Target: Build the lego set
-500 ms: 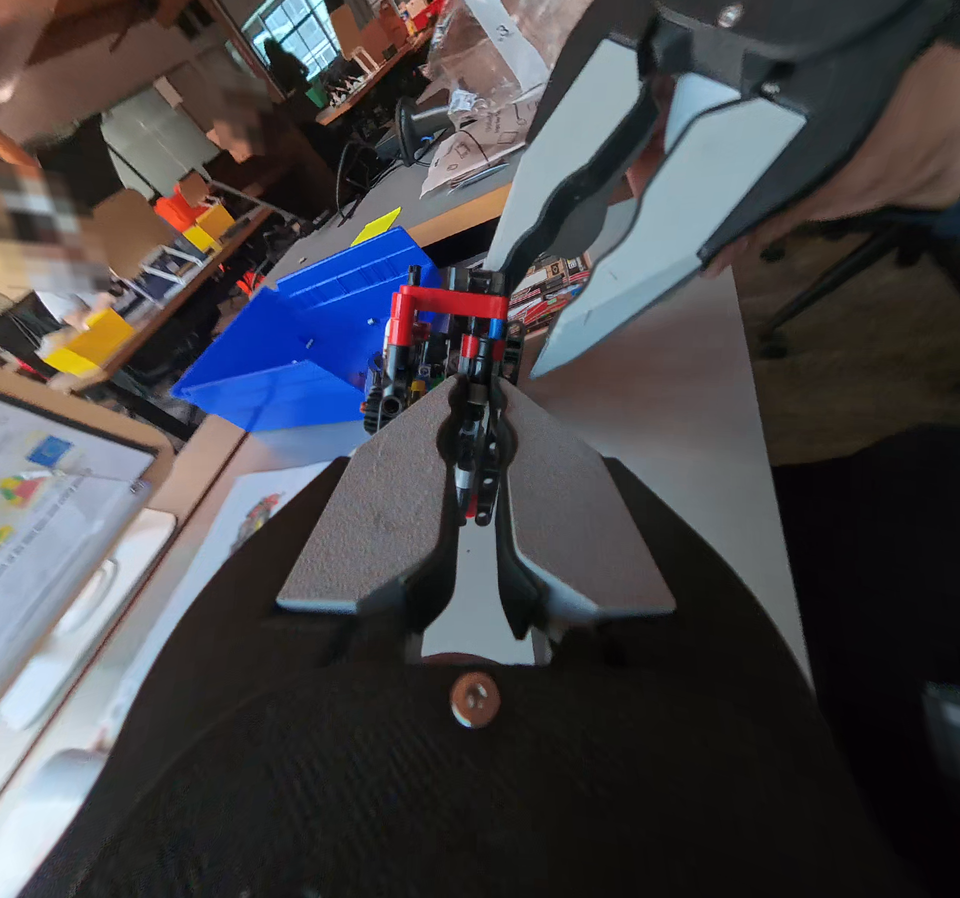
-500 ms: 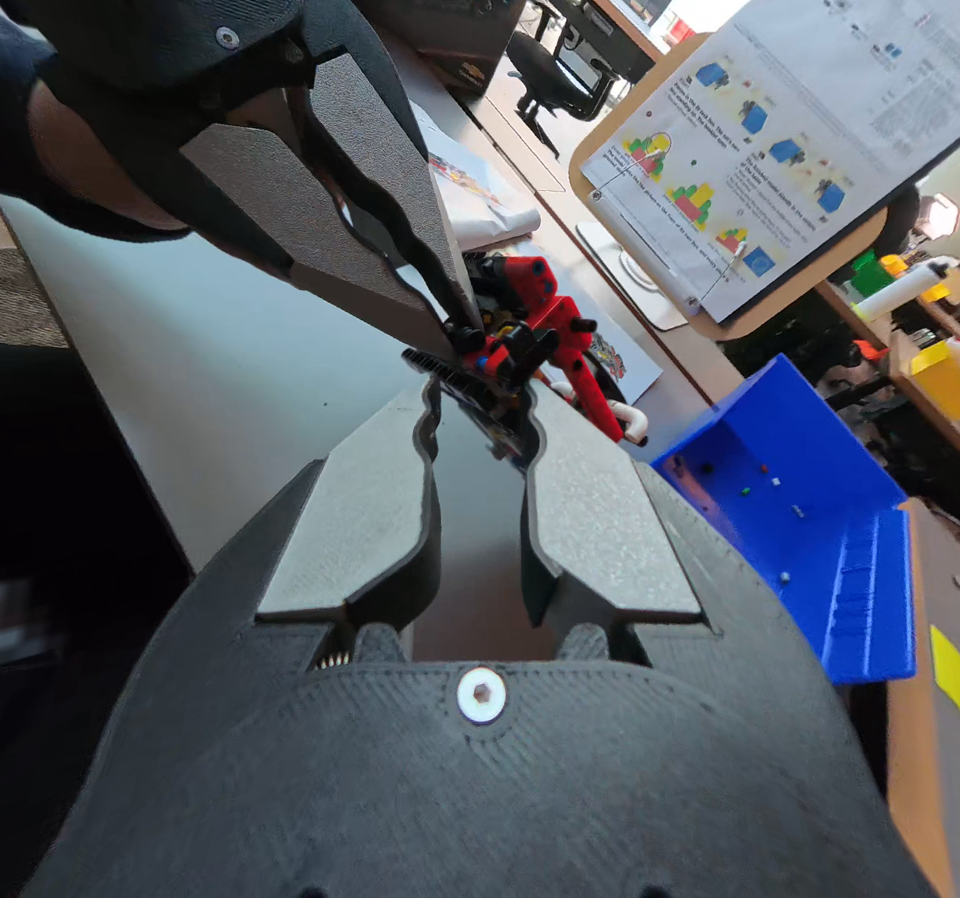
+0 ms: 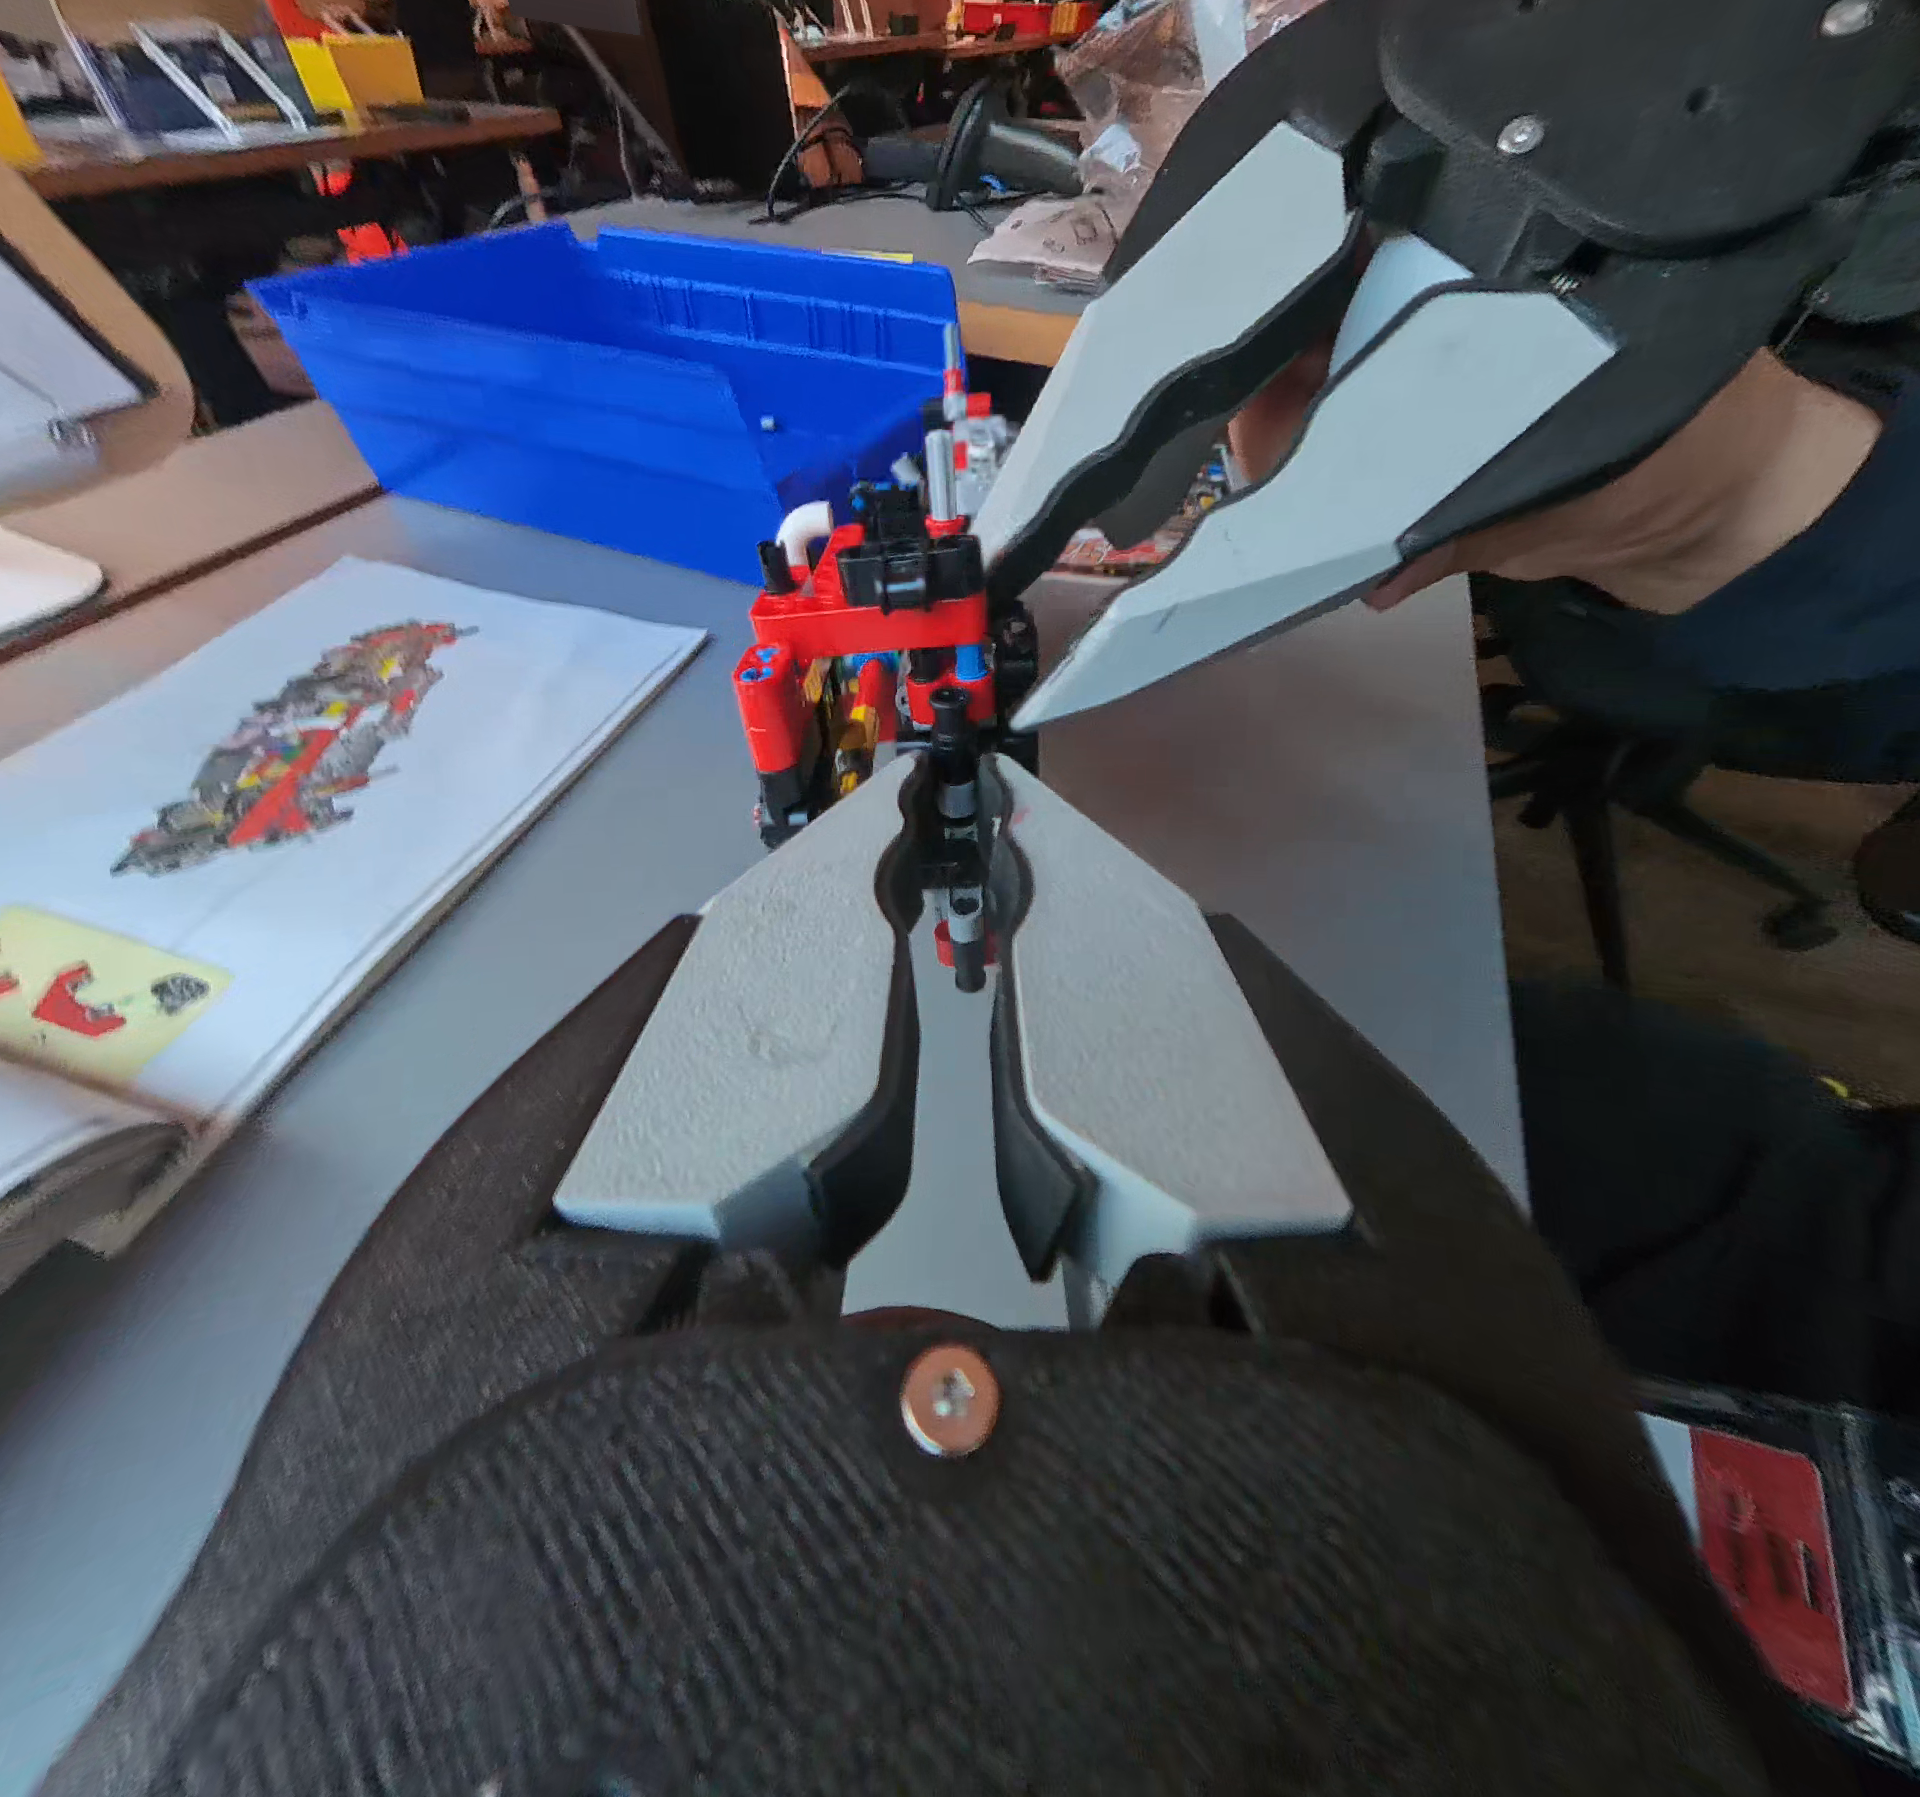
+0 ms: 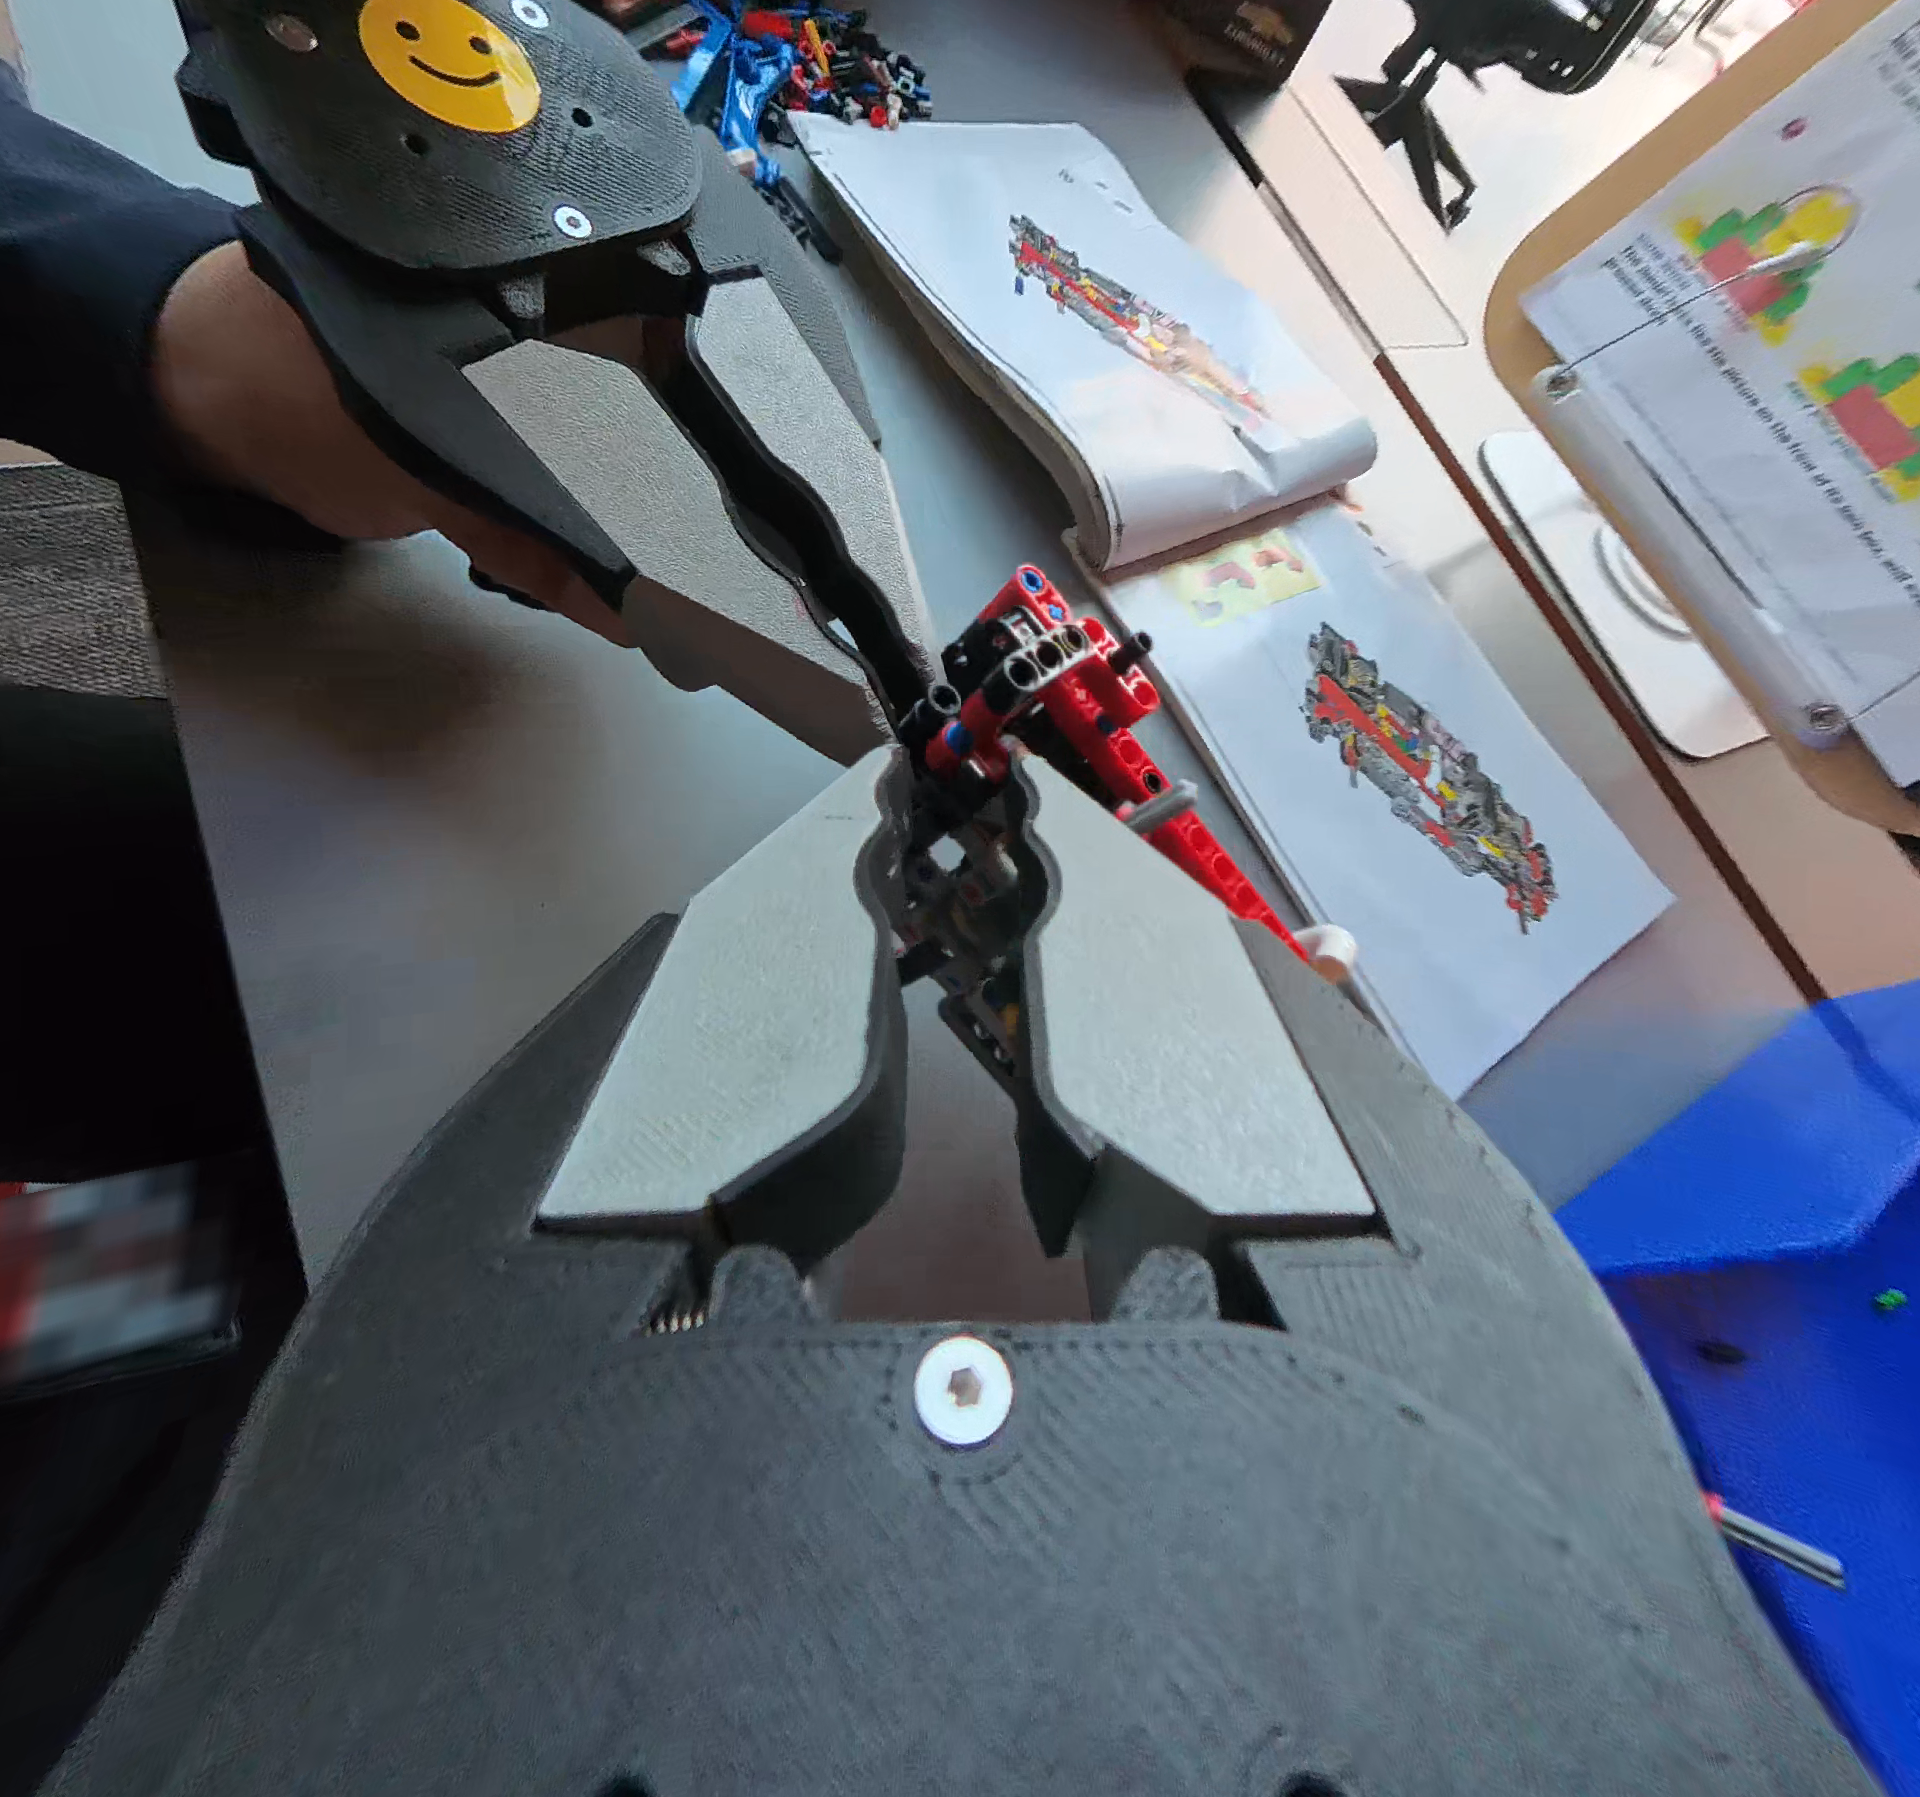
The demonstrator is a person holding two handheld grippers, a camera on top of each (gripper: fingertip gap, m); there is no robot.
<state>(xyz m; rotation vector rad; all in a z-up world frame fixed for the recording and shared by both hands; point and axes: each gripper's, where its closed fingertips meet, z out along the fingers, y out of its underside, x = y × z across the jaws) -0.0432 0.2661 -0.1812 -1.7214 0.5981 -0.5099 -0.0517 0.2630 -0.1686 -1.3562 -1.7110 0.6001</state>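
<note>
My left tool (image 3: 951,791) clamped on black pin stack at near end of red-and-black brick model (image 3: 868,646); pads press it from both sides, model raised off table (image 3: 1247,812). My right tool (image 4: 956,781) closed on model's dark underframe from opposite side, red beam (image 4: 1164,791) jutting toward 4 o'clock. Two grips likely brace model against twisting. Blue bin (image 3: 623,376) at 11 o'clock behind model, within reach for parts. Open instruction booklet (image 3: 343,760) flat at 9 o'clock, pages facing me for reference.
</note>
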